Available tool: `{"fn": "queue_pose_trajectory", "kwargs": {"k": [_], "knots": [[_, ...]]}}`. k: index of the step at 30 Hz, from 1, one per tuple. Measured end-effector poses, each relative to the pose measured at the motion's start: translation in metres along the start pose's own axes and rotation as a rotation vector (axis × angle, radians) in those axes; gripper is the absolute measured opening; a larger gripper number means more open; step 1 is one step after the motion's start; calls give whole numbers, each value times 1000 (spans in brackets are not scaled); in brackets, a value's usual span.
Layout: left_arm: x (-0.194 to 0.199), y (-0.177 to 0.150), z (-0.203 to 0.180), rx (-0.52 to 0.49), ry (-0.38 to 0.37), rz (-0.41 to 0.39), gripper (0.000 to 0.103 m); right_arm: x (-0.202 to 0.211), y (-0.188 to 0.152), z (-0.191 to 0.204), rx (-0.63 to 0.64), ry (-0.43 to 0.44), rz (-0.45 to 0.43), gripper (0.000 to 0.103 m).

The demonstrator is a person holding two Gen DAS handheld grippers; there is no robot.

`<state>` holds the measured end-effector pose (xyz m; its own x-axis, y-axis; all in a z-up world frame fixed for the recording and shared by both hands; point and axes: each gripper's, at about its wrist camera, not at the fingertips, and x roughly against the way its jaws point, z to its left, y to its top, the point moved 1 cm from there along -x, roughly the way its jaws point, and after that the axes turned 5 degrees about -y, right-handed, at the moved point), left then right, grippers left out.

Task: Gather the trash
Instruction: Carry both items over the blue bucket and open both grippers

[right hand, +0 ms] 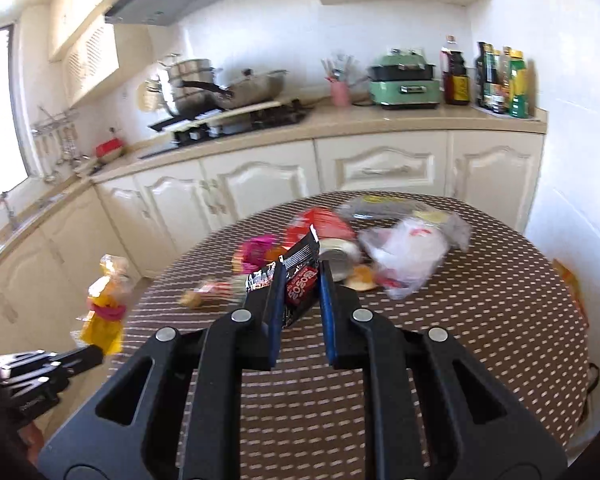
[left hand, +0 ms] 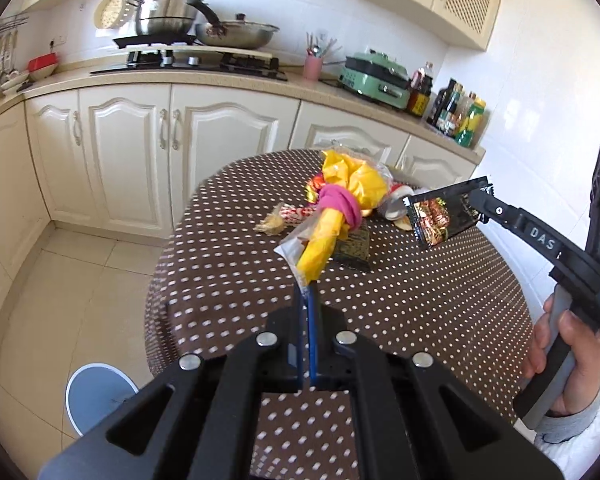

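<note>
My left gripper is shut on the lower end of a yellow wrapper tied with a pink band, holding it up over the brown dotted table. The right wrist view shows that left gripper low at the left with the yellow wrapper sticking up from it. My right gripper is shut on a black snack packet, pinched between the blue pads. In the left wrist view the right gripper holds the black packet in the air above the table's right side.
More trash lies mid-table: a can, a clear plastic bag, red wrappers and a dark packet. A round bin stands on the floor left of the table. Cream cabinets and a loaded counter run behind.
</note>
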<state>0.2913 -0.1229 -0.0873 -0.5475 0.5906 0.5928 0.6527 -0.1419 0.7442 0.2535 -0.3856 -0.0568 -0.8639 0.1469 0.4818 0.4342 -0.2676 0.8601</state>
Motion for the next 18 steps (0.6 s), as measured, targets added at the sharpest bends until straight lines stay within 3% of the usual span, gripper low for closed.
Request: {"fn": "queue_pose_trajectory", "kwargs": {"k": [4,11,18], "knots": [[24,-8,21,32,17,-24,2,4,-4,39,33,77,13,16],[66,-33,83,119,96,-56,2,-9,-34,141,117,233,86,16],[92,-82,168,232,249,-41,2,-36,-87,245,208,363,199,16]]}}
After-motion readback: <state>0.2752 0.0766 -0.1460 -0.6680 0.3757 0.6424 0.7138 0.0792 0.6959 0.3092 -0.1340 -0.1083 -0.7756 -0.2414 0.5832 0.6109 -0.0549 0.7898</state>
